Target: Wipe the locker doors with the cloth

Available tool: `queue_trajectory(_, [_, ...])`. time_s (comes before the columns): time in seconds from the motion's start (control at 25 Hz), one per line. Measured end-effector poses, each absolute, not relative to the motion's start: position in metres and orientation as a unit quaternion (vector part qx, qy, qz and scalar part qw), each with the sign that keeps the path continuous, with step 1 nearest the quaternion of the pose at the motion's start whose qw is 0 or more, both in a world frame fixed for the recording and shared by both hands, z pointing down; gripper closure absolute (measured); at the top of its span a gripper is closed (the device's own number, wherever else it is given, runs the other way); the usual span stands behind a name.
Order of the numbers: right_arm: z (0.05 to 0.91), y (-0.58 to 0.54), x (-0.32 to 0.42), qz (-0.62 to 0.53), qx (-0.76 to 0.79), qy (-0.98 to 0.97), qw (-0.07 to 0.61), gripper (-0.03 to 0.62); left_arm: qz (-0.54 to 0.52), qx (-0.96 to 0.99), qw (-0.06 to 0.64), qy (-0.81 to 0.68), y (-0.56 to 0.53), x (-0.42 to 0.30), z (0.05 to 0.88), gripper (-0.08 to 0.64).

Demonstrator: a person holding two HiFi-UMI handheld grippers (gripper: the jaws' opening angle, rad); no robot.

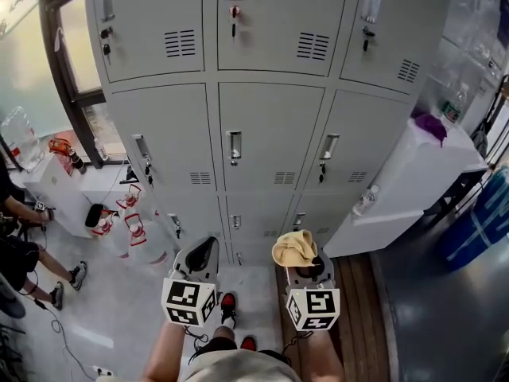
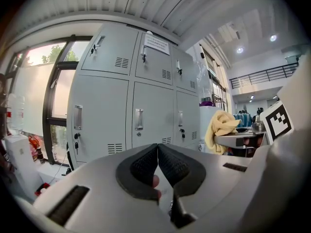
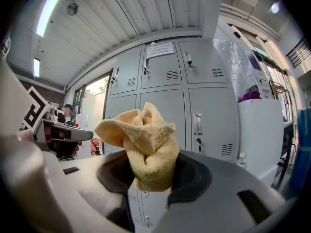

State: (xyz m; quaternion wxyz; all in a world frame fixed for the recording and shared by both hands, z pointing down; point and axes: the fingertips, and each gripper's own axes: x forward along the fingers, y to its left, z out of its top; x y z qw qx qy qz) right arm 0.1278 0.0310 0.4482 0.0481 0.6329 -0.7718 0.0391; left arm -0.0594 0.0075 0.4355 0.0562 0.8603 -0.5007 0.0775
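In the head view the top row of lockers (image 1: 270, 22) is cut off by the upper edge. The bottom row is partly hidden behind the left gripper (image 1: 200, 255) and the cloth (image 1: 294, 247). The cloth also covers the jaw tips of the right gripper (image 1: 306, 267). At the left edge a person (image 1: 32, 261) shows only as legs and a forearm. At the right edge a blue object (image 1: 481, 221) is cut off and cannot be identified. In the right gripper view the cloth's lower end is buried between the jaws, and the print on the paper label (image 3: 160, 50) near the top is too small to read.
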Motion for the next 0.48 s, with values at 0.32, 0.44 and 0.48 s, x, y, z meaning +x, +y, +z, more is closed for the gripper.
queue_trajectory(0.32, [0.456,0.074,0.127,0.053,0.632,-0.772,0.038,0.408,0.083,0.858,0.055,-0.503,0.044,-0.063,0.438,0.537])
queue_trajectory(0.44, [0.457,0.081,0.126,0.056,0.632,-0.772,0.037,0.408,0.083,0.858,0.054,-0.503,0.051,-0.063,0.437,0.537])
queue_trajectory(0.48, [0.457,0.083,0.126,0.056,0.632,-0.772,0.037,0.410,0.083,0.858,0.054,-0.503,0.053,-0.063,0.436,0.537])
